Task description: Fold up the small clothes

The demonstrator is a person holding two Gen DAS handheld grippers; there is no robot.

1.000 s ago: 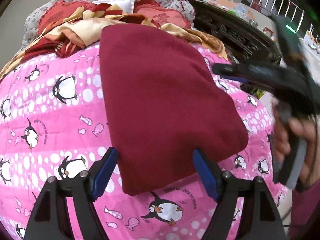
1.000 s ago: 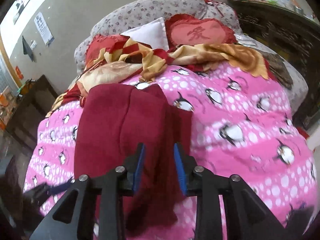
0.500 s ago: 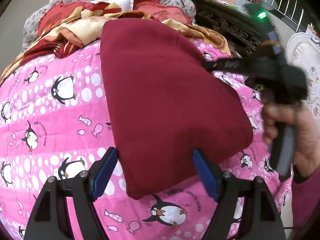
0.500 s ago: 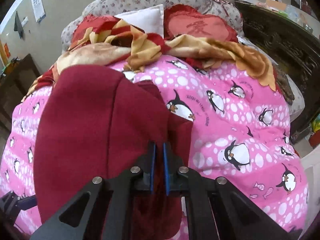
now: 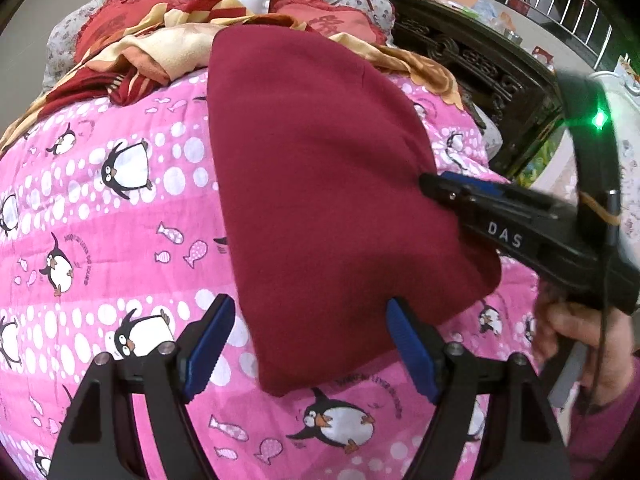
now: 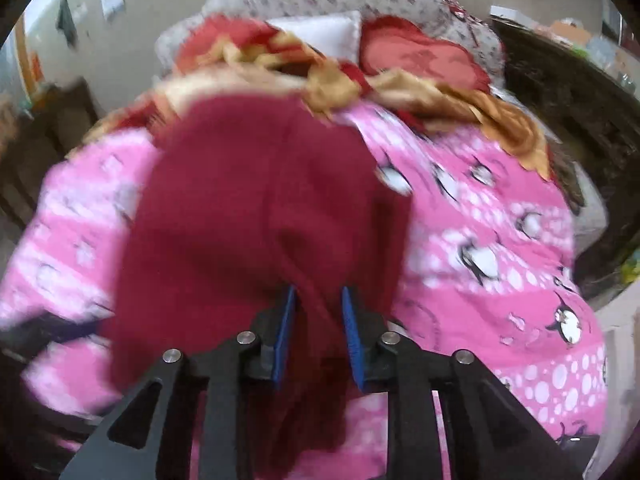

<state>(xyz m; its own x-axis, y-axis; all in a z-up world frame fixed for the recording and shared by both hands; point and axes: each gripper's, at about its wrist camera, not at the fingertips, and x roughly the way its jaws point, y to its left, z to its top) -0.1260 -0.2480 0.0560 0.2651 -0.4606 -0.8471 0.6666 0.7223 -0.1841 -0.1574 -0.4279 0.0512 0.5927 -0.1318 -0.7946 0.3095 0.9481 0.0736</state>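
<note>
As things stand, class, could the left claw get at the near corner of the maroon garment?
Probably yes. The left claw is open, its pads either side of the maroon garment's near corner on the pink penguin quilt. Nothing lies between; the right claw works the far right edge.

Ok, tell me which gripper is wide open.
The left gripper: its fingers stand far apart over the maroon cloth, at its near end. The right gripper has fingers close together around a fold.
</note>
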